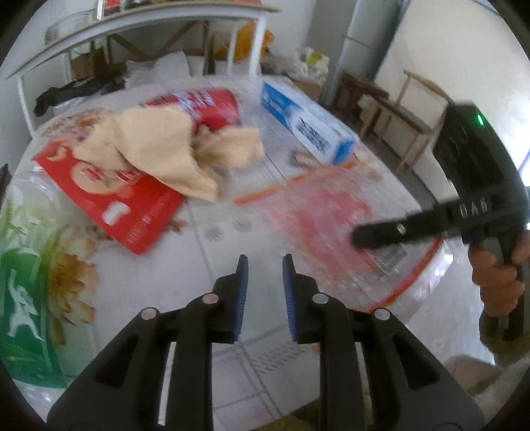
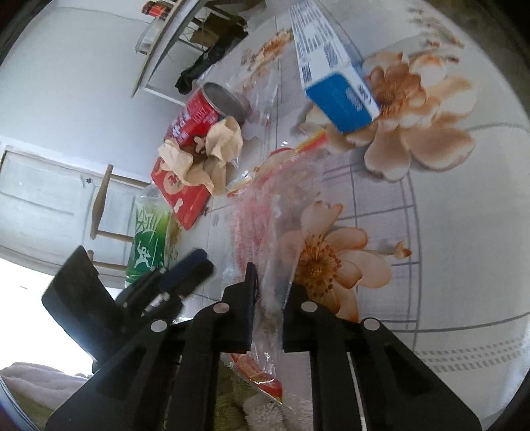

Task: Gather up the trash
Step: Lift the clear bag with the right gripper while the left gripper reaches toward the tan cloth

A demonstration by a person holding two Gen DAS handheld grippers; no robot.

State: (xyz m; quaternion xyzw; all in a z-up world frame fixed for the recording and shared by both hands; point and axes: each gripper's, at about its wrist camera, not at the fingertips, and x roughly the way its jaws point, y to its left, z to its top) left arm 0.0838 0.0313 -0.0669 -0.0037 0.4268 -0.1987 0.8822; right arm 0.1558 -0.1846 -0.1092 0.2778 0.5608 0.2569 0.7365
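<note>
A clear plastic bag with red print [image 1: 328,218] lies on the flowered table and hangs over its near edge. My right gripper [image 2: 270,285] is shut on this bag [image 2: 265,238]; it shows from the side in the left wrist view [image 1: 357,237]. My left gripper [image 1: 265,265] is open and empty above the table, just left of the bag. Other trash lies behind: crumpled beige paper [image 1: 159,146], a flat red box [image 1: 122,202], a red can on its side [image 1: 205,106] and a blue and white box [image 1: 308,122].
A green-labelled plastic bottle [image 1: 26,278] lies at the table's left edge. A white shelf unit [image 1: 142,30] stands behind the table, wooden chairs [image 1: 404,112] to the right. The tablecloth [image 2: 430,232] has large printed flowers.
</note>
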